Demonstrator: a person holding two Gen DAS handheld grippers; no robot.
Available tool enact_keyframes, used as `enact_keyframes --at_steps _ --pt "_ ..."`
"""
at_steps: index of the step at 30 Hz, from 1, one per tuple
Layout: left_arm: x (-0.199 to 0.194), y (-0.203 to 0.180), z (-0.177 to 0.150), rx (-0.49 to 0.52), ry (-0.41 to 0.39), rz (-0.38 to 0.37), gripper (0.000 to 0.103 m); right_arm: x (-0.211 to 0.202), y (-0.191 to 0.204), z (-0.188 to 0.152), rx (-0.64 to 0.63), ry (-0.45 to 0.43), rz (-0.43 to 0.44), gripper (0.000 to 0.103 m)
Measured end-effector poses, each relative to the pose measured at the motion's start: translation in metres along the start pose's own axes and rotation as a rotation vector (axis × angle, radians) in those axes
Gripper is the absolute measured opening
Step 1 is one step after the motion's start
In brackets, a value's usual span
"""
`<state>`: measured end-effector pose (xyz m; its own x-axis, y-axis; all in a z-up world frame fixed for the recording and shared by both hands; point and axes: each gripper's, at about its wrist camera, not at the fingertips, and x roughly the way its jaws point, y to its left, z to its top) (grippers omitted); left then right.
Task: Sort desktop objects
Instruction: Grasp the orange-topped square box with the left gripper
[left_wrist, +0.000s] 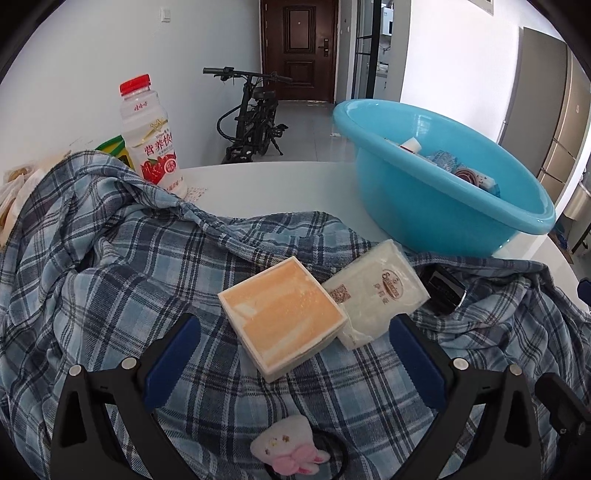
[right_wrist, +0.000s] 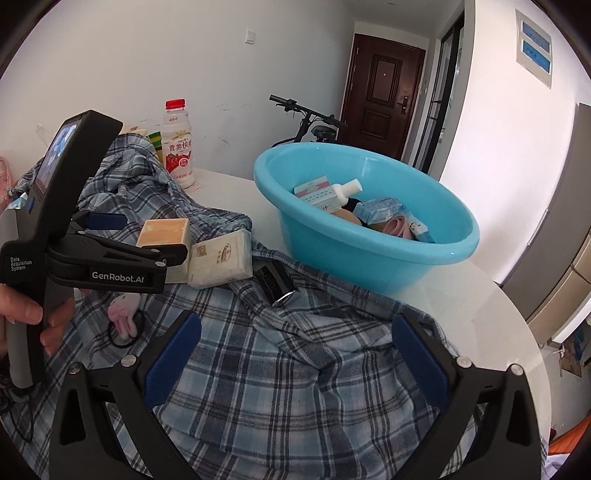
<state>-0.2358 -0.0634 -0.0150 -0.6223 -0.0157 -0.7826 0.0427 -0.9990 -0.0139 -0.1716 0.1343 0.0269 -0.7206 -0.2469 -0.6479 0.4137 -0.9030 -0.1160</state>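
Note:
An orange-topped white box (left_wrist: 282, 315) lies on a blue plaid shirt (left_wrist: 110, 280), with a white tissue pack (left_wrist: 376, 291) touching its right side. My left gripper (left_wrist: 291, 354) is open, its jaws on either side of the box's near end, just above the shirt. In the right wrist view the left gripper (right_wrist: 147, 236) hovers at the box (right_wrist: 164, 230) and tissue pack (right_wrist: 219, 264). My right gripper (right_wrist: 295, 350) is open and empty over the shirt (right_wrist: 295, 369). A blue basin (right_wrist: 369, 236) holds several sorted items.
A red-capped milk bottle (left_wrist: 151, 136) stands at the back left. A small black object (right_wrist: 277, 284) lies in the shirt folds. A plush bunny hair tie (left_wrist: 291, 452) lies near me. The basin (left_wrist: 443, 184) sits on the white round table (right_wrist: 498, 332). A bicycle stands beyond.

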Motion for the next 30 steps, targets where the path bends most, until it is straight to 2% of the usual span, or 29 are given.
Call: enact_keyframes --at_steps 3,12,22,23,25,30 --pt "0.011 0.001 0.002 -0.012 0.021 0.006 0.103 0.008 0.000 0.003 0.021 0.001 0.014 0.103" --pt "0.030 0.009 0.002 -0.049 0.013 0.043 0.103 0.021 0.001 -0.001 0.044 -0.013 0.027 0.103" --pt "0.045 0.019 -0.003 -0.045 0.000 0.055 0.103 0.038 -0.026 -0.017 0.232 -0.001 0.117 0.103" --pt "0.045 0.019 -0.004 -0.036 -0.015 0.057 0.101 0.040 -0.027 -0.019 0.242 0.007 0.122 0.103" --pt "0.042 0.017 -0.005 -0.005 -0.035 0.057 0.083 0.043 -0.028 -0.022 0.241 0.020 0.122 0.103" --pt "0.028 0.008 -0.009 0.058 -0.062 0.061 0.083 0.042 -0.027 -0.027 0.214 0.012 0.107 0.103"
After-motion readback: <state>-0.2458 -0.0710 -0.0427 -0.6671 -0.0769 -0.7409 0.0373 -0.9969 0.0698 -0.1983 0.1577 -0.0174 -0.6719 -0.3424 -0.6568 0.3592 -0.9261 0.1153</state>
